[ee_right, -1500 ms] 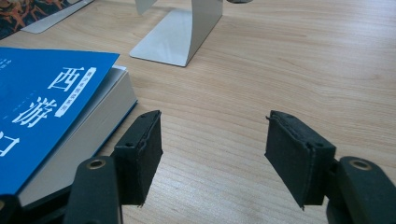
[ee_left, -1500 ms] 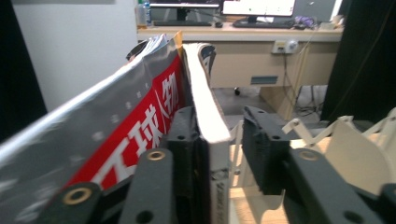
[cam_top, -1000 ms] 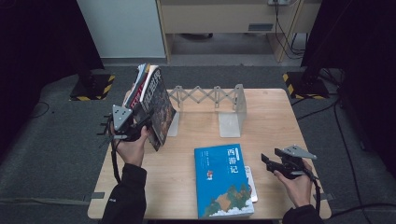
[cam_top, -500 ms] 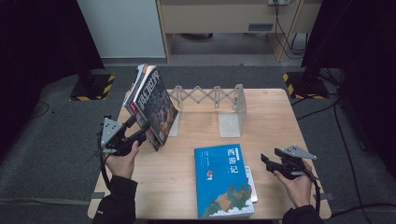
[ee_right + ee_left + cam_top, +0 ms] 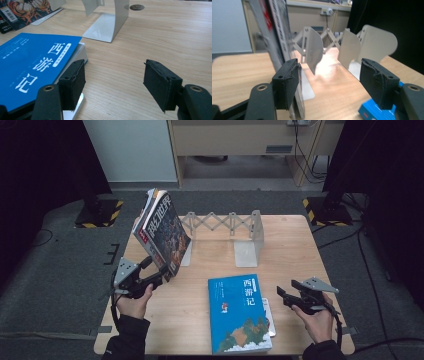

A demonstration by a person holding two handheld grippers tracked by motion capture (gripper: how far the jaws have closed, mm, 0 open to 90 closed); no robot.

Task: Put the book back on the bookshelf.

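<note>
Now the left gripper (image 5: pixel 159 271), at the lower left of the high view, is sitting at the bottom corner of the dark-covered book (image 5: pixel 164 232), its jaws having just been opening. In the left gripper view the book's edge (image 5: pixel 277 37) is lying against the left pad, while the other pad is standing clear, so nothing is being clamped. The book is leaning tilted with other books against the left end of the expanding metal bookend (image 5: pixel 225 227). At the lower right, the right gripper (image 5: pixel 281 295) is hovering open just beside the blue book (image 5: pixel 237 312) lying flat on the table (image 5: pixel 295 245).
</note>
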